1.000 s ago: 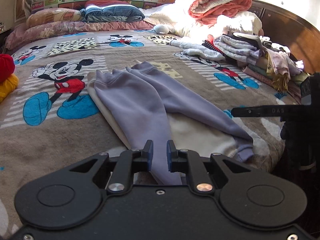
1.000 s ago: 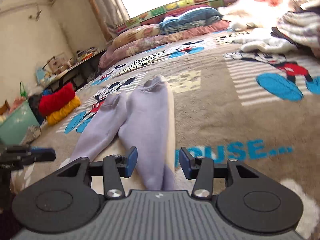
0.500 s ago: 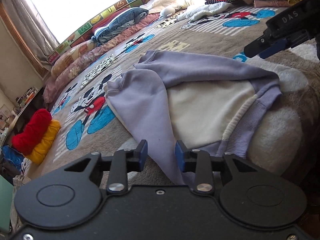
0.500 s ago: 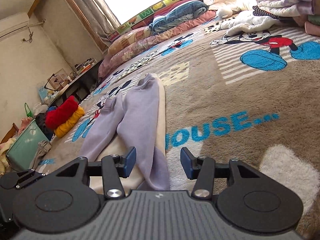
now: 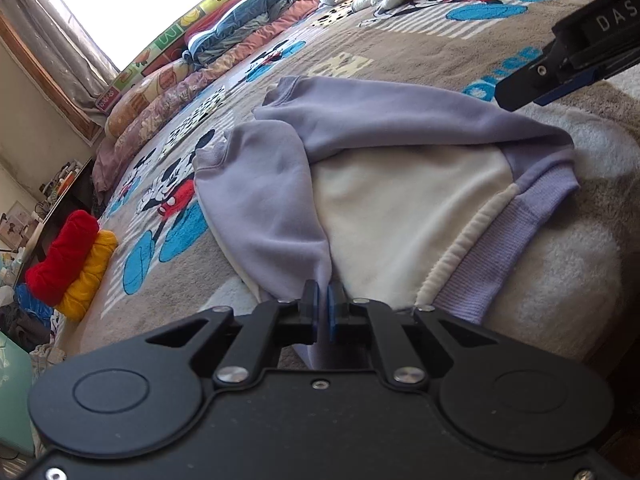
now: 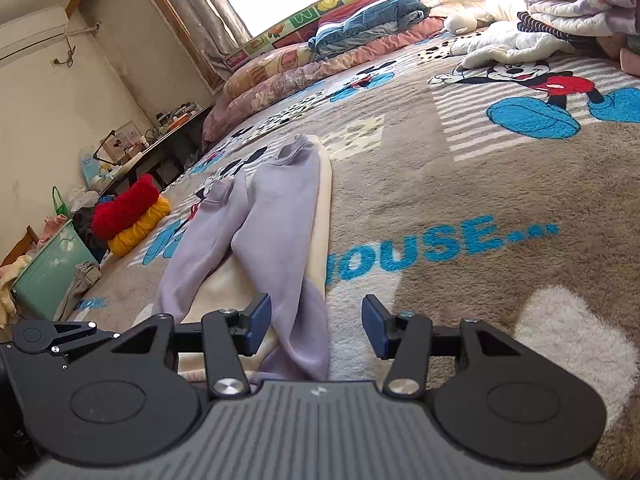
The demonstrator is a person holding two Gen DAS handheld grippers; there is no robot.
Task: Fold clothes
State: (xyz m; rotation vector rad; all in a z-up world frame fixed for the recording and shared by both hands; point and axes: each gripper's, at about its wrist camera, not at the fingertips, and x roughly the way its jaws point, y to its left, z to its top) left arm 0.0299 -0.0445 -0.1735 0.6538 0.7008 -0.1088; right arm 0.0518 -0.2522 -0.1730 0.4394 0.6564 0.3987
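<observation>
While its blue pads pressed together on a pinch of lilac fabric, the left gripper (image 5: 323, 307) held the near end of a sweatshirt (image 5: 400, 184) at the foot of a bed, its jaws all but shut with only the thin cloth between them. From that grip the garment, lilac in the sleeves and cream in the body, ran away from the gripper up the bed toward the pillows (image 5: 168, 96), its long axis pointing roughly straight ahead, both sleeves (image 5: 264, 184) folded inward over the cream panel. To the right of the clamped corner the ribbed hem (image 5: 504, 236) lay across the blanket's edge, and beyond it the right gripper (image 6: 316, 326) hovered just short of the hem's far corner, jaws standing about half open and gripping nothing, though the end of the right-hand sleeve lay between and just below them. Judged from this layout, the left hand was already on the garment while the right, close to its own corner, had yet to take hold; the coming fold would likely carry the hem end forward along that long axis toward the collar. A cartoon-mouse blanket (image 6: 500, 184) covered the bed, with a stack of folded clothes (image 6: 576, 4) at its far right and a red-and-yellow bundle (image 5: 72, 264) off to the left.
</observation>
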